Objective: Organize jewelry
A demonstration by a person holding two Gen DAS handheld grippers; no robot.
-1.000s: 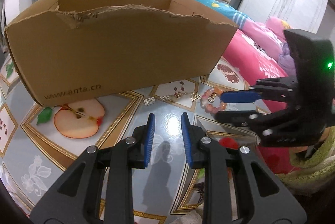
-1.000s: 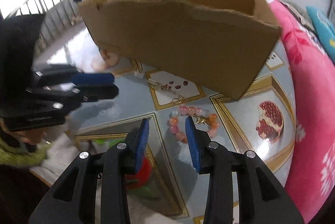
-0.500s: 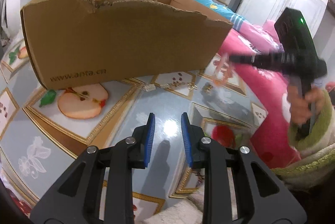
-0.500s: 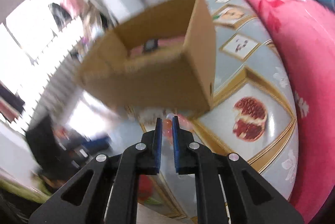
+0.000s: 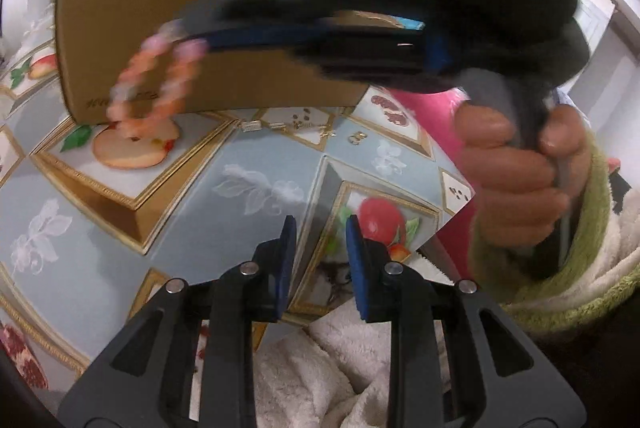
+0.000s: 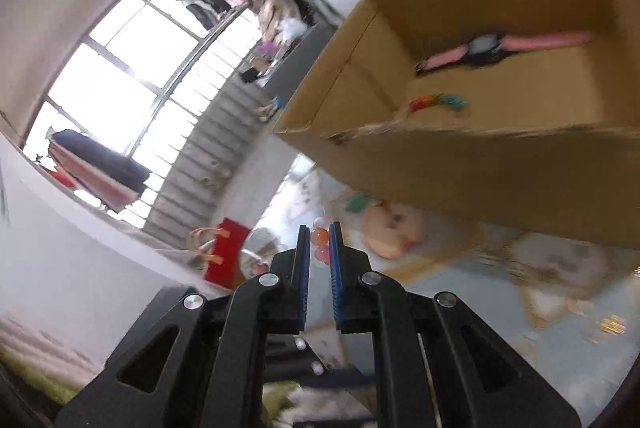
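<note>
My right gripper (image 6: 319, 228) is shut on a pink and orange bead bracelet (image 6: 321, 242). In the left wrist view the same bracelet (image 5: 154, 84) hangs blurred from the right gripper's tips (image 5: 188, 38), in the air before the cardboard box (image 5: 120, 28). The box's open top shows in the right wrist view (image 6: 500, 100), with a pink-strapped watch (image 6: 492, 48) and a small multicoloured piece (image 6: 436, 103) inside. My left gripper (image 5: 319, 228) is open and empty, low over the table's near edge. Small gold pieces (image 5: 304, 126) lie on the tablecloth near the box.
The table has a glossy fruit-pattern cloth (image 5: 200, 196). A pink quilt (image 5: 424, 116) lies to the right of the table. A white fleecy garment (image 5: 340, 368) sits under my left gripper. A window and a red bag (image 6: 224, 252) are to the left.
My right gripper closed on the bracelet, lifted it off the table and swung it left and up toward the box top. My left gripper drew back toward the table edge.
</note>
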